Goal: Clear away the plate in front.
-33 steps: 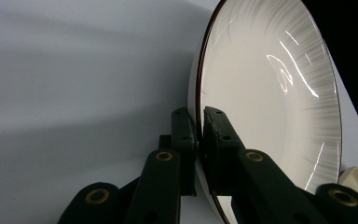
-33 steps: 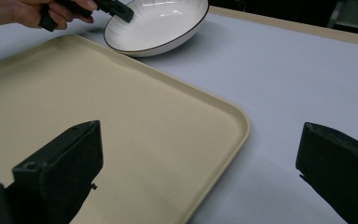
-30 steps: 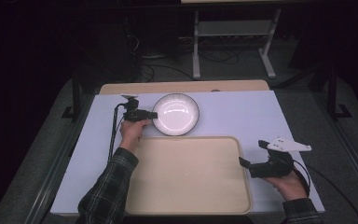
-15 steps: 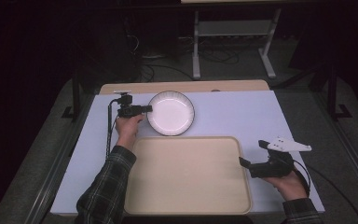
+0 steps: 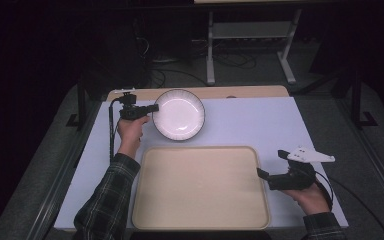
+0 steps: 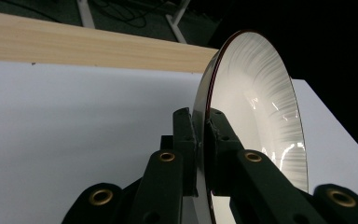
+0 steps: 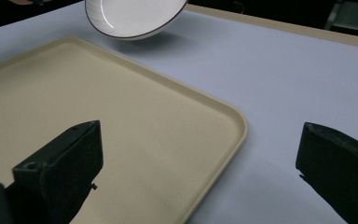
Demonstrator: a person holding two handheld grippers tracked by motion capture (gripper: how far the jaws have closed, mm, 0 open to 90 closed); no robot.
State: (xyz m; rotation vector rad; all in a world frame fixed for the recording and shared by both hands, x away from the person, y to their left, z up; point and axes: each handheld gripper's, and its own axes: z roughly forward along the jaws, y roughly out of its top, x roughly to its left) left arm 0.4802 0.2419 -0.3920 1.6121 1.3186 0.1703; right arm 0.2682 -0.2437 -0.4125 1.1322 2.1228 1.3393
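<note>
A white plate (image 5: 179,114) with a thin dark rim hangs tilted above the white table, just beyond the beige tray (image 5: 200,185). My left gripper (image 5: 155,107) is shut on the plate's left rim. In the left gripper view the two jaws pinch the edge of the plate (image 6: 256,116), and my left gripper (image 6: 199,121) holds it almost edge-on. My right gripper (image 5: 272,164) stands open at the tray's right edge with nothing between its jaws. In the right gripper view my right gripper (image 7: 200,140) straddles the corner of the tray (image 7: 98,102), and the plate (image 7: 130,16) floats beyond it, casting a shadow.
A pale wooden board (image 5: 240,92) runs along the table's far edge. A metal stand (image 5: 250,45) and cables sit on the dark floor beyond. The left gripper's cable (image 5: 111,130) hangs beside the forearm.
The left gripper has lifted the plate and carried it a little left and away from the person, tilting it more. The right hand has stayed put.
</note>
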